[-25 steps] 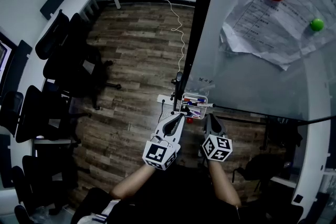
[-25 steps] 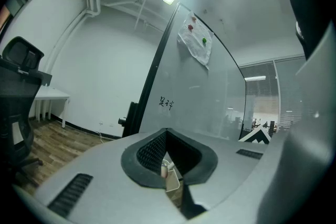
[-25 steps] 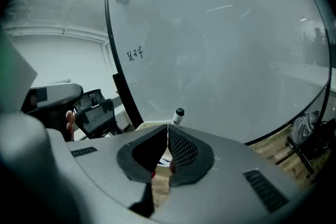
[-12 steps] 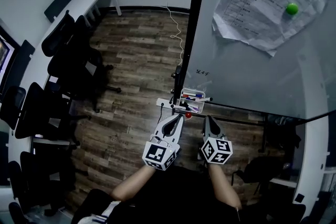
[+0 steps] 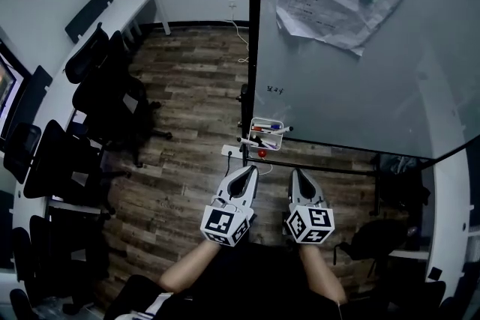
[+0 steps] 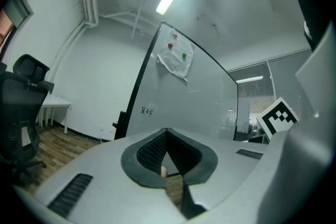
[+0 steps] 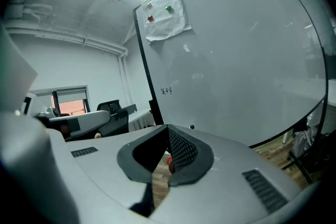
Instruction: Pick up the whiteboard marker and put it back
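Update: whiteboard marker (image 5: 274,128) back in the tray (image 5: 253,133), both hands backing off

A second ago the tray sat right at both tips. Now the left hand-held gripper (image 5: 251,170) and right hand-held gripper (image 5: 296,172) hang well short of it, each pinched shut on nothing. The whiteboard marker lies in the tray with the other pens. Reckon the put-back's done.

whiteboard markers (image 5: 270,130) lie in a small white tray (image 5: 265,120) mounted at the lower edge of the whiteboard (image 5: 360,86), near its left side. they rest roughly level and side by side, with red and blue parts visible; the exact count cannot be determined. one pale barrel projects past the tray's right side.
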Tool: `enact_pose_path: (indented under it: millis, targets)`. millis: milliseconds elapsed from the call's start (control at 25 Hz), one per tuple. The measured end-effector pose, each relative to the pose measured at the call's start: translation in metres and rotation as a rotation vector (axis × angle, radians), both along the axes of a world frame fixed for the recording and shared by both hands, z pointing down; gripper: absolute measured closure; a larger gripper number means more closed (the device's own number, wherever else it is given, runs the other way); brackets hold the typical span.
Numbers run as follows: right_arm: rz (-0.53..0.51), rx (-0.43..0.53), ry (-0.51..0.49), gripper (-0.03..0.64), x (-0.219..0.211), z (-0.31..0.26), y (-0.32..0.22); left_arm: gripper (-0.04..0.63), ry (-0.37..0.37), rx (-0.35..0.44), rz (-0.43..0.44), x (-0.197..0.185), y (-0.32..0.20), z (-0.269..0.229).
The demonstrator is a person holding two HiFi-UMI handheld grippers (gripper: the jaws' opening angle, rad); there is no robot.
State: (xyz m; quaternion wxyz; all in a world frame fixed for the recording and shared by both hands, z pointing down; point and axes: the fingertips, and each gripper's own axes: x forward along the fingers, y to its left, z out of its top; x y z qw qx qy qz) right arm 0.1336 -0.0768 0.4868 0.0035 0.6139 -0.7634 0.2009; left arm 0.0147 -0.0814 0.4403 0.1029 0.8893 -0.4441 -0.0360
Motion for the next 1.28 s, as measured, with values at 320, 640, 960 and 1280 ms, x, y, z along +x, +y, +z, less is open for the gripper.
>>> enact_pose_path:
  millis: [320,640,960,1280]
  targets:
    - [-0.020,0.060,-0.001,0.603,0.001,-0.025,0.045,0.588,-0.019,-0.001,-0.031,-0.001,0.042,-0.008]
    - [-0.027,0.116,0.014,0.603,-0.003,-0.049,0.078,0.588,-0.036,-0.001,-0.042,-0.005,0.063,-0.014]
    - [-0.014,0.142,0.032,0.603,-0.010,-0.052,0.095,0.588,-0.016,-0.006,-0.023,-0.010,0.062,-0.016]
    - [-0.021,0.139,0.021,0.603,-0.019,-0.050,0.088,0.588,-0.005,0.003,-0.001,-0.012,0.057,-0.015]
